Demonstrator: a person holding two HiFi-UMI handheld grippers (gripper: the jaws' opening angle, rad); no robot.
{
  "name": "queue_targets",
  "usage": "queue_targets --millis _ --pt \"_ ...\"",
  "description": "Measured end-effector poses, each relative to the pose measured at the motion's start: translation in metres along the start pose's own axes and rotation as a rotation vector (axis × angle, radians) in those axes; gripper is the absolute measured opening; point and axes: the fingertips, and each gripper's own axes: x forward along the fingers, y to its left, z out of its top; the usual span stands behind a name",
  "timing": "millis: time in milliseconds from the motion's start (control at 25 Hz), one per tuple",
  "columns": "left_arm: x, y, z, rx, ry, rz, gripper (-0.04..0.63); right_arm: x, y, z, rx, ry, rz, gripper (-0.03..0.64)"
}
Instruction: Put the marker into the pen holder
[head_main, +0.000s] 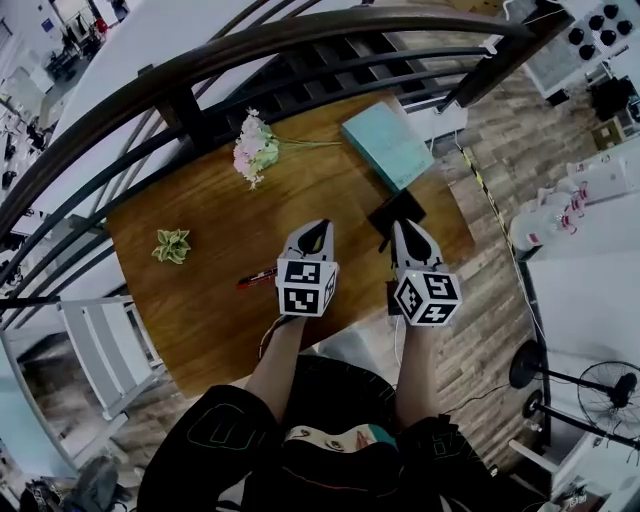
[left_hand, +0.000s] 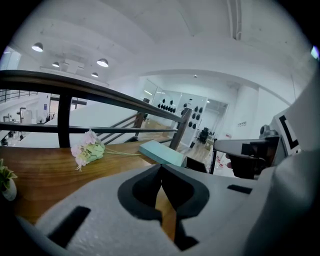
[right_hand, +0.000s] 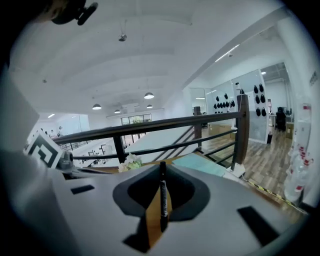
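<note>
The person's right gripper (right_hand: 162, 169), a grey two-jaw tool carrying a cube with square markers, is clamped on a slim black marker (right_hand: 163, 195). In the right gripper view the jaws press in on the marker from both sides. The marker runs lengthwise along the line where they meet, and its upper end pokes just past the fingertips. Only a narrow slit of wood shows beside it.

In the head view this gripper hangs over the right part of the round brown wooden desk (head_main: 200, 320). Its tips are at the near side of the black square pen holder (head_main: 398, 212). Whether marker and holder touch cannot be told. The holder stands near the desk's right edge, just beside the near corner of a flat teal book (head_main: 388, 145).

The left gripper (left_hand: 161, 167) has its jaws together at the tips with nothing between them. A small gap lower down shows only the desk. It hovers over the middle of the desk, near its front edge and beside the right gripper.

A red-and-black pen (head_main: 257, 278) lies on the wood just left of it. A small green plant (head_main: 172, 245) sits towards the left edge, and a bunch of pale pink flowers (head_main: 255, 150) lies near the far edge, under a dark curved railing (head_main: 200, 65).
</note>
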Motion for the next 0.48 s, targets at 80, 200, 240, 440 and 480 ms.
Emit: queue_targets --millis 80,200,240,440,480 --pt "0.008 -0.011 0.003 0.017 0.011 -0.010 0.008 -0.002 -0.011 0.009 0.022 -0.022 0.002 0.043" --pt "0.023 -0.015 0.007 0.028 0.024 0.001 0.008 0.002 -0.027 0.019 0.034 -0.043 0.013 0.043" --pt "0.030 -0.016 0.008 0.029 0.026 0.008 0.008 0.004 -0.033 0.022 0.037 -0.050 0.019 0.043" --pt "0.059 -0.030 0.018 0.057 0.036 0.014 0.008 0.012 -0.060 0.036 0.070 -0.089 0.051 0.043" --pt "0.064 -0.033 0.020 0.065 0.038 0.013 0.008 0.014 -0.064 0.039 0.074 -0.094 0.059 0.043"
